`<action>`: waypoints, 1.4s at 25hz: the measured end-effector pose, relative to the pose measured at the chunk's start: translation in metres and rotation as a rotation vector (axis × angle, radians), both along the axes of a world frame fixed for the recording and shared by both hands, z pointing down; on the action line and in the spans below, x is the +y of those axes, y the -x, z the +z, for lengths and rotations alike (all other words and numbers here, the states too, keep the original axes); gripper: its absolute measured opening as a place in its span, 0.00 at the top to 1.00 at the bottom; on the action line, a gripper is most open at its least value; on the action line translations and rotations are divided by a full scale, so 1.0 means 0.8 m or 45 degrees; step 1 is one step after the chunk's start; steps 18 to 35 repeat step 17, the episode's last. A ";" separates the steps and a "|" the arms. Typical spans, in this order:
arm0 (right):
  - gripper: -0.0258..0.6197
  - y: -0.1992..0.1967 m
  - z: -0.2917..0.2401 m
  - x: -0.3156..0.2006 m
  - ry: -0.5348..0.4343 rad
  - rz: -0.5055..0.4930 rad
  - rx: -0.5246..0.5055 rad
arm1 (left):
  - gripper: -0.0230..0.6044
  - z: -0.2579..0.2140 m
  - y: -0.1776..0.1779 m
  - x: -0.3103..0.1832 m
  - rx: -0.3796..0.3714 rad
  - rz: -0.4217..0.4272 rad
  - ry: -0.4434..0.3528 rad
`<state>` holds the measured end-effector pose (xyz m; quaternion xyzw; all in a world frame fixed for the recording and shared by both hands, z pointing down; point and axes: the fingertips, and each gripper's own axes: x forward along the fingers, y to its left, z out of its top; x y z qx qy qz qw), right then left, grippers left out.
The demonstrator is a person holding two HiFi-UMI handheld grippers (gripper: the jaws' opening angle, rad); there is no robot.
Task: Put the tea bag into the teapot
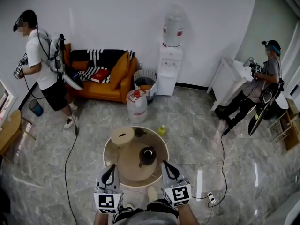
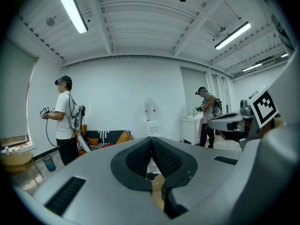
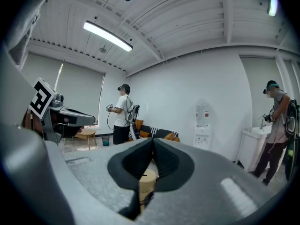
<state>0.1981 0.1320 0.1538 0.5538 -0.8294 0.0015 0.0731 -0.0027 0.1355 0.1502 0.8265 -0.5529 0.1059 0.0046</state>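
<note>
– Grey marble floor all round, and the round table [image 1: 107,153] is carrying the dark teapot [image 1: 147,155]. Are you spotting a tea bag from above?
– No, I'm not finding it. Left gripper [image 1: 108,171] and right gripper [image 1: 169,168] are hanging over the near rim.
– Along the left gripper [image 2: 151,143]?
– Fingers are pressing together, nothing between.
– The right gripper [image 3: 153,145]?
– Likewise shut and empty. I'm judging nothing is done; everything's waiting.

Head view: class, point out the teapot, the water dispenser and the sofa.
teapot [image 1: 147,156], head view, on its dark body.
water dispenser [image 1: 169,71], head view, on its white cabinet front.
sofa [image 1: 104,90], head view, on its orange seat.
</note>
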 end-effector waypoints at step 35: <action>0.96 0.006 0.001 0.006 -0.001 -0.001 -0.013 | 0.94 0.000 0.003 0.003 -0.011 -0.001 -0.004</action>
